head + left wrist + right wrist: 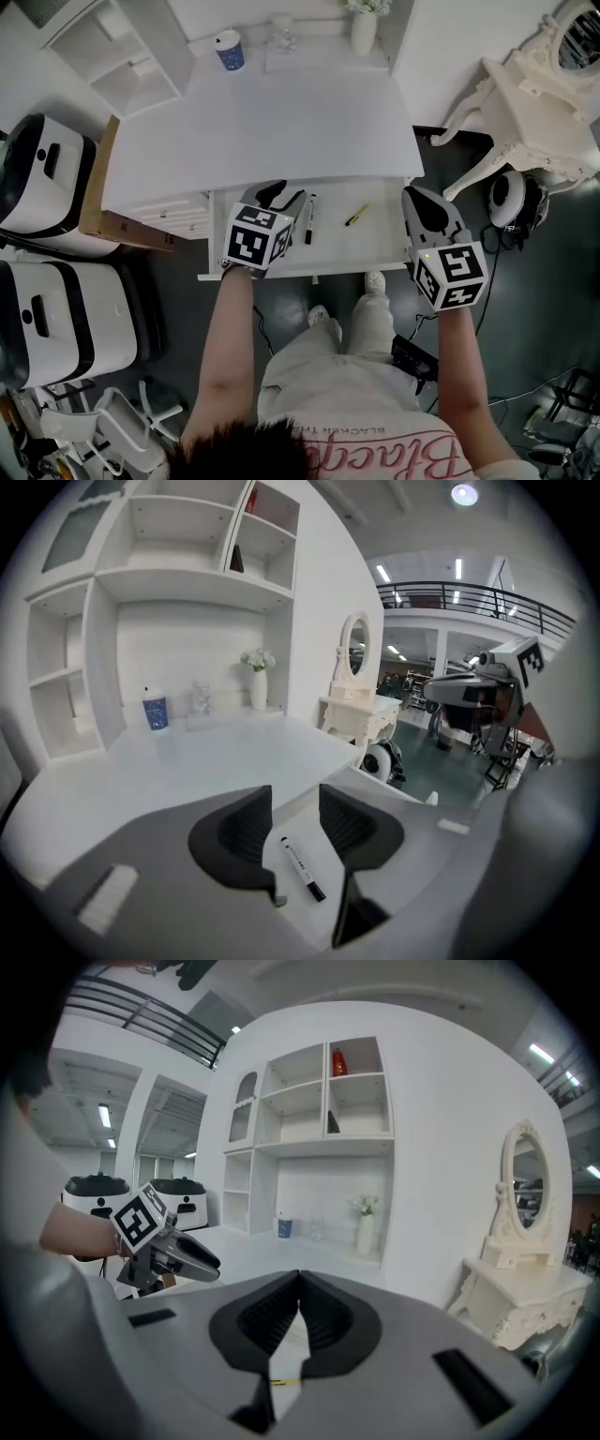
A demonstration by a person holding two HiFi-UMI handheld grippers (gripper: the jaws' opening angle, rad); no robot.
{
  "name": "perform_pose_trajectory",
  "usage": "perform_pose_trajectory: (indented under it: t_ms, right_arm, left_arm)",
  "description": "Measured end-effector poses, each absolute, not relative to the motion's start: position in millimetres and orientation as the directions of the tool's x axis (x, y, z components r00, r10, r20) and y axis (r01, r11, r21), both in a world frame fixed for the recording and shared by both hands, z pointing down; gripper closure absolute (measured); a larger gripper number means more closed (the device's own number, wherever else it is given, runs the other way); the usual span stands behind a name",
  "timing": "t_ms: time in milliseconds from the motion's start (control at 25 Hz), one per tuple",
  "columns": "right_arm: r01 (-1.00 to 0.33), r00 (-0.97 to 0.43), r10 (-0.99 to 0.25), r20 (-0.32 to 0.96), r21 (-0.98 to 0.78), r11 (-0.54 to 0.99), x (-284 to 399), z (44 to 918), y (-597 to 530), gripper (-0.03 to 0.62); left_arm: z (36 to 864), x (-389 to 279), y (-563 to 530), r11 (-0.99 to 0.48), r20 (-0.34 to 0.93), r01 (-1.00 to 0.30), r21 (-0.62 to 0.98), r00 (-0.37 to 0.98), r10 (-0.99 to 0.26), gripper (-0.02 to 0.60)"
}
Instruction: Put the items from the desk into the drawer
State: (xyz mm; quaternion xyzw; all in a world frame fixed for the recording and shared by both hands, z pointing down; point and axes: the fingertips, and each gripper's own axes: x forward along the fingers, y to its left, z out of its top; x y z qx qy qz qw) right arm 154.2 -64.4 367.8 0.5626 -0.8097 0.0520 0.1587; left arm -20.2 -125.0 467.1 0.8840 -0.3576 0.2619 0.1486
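Left jaws apart over drawer [367, 249] holding marker [308, 218], highlighter [357, 215].

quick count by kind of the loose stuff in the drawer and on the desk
marker: 1
yellow pen: 1
cup: 1
glass: 1
vase: 1
total: 5

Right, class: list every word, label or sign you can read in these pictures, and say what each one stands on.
"Blacq": pink script on the person's shirt, cut off at the picture's edge.
Small capitals beside it on the shirt: too small to read.
Print on the black marker: too small to read.
Print on the blue cup: blurred.
Marker cubes: square patterns only, no words.
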Motion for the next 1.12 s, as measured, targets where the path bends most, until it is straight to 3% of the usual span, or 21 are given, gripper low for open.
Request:
perform_pose_trajectory:
  t_ms: [200, 360, 680, 1120]
  right_arm:
    - [-0.916, -0.341, -0.901, 0.268, 0.123, 0.383, 144.7, 349.1, -62.7, 0.585]
    - [-0.898, -0.378, -0.892, 0.249, 0.137, 0.418, 136.4, 337.1, -62.4, 0.586]
    - [-0.848, -0.463, -0.857, 0.226, 0.17, 0.503, 126.4, 311.2, -63.8, 0.586]
    - [-0.827, -0.516, -0.853, 0.078, 0.214, 0.52, 121.5, 236.2, -76.1, 0.586]
  left_arm:
    - [422.9, -42.8, -122.4, -0.639, 0.459, -0.769, 0.035, 0.58, -0.673, 0.465]
    - [381.8, -65.8, -121.0, -0.555, 0.331, -0.832, -0.011, 0.521, -0.787, 0.572]
    - [307.5, -98.9, -105.7, -0.396, 0.128, -0.916, -0.062, 0.386, -0.914, 0.572]
    - [219.1, -106.5, -79.3, -0.28, -0.061, -0.945, -0.168, 0.293, -0.954, 0.572]
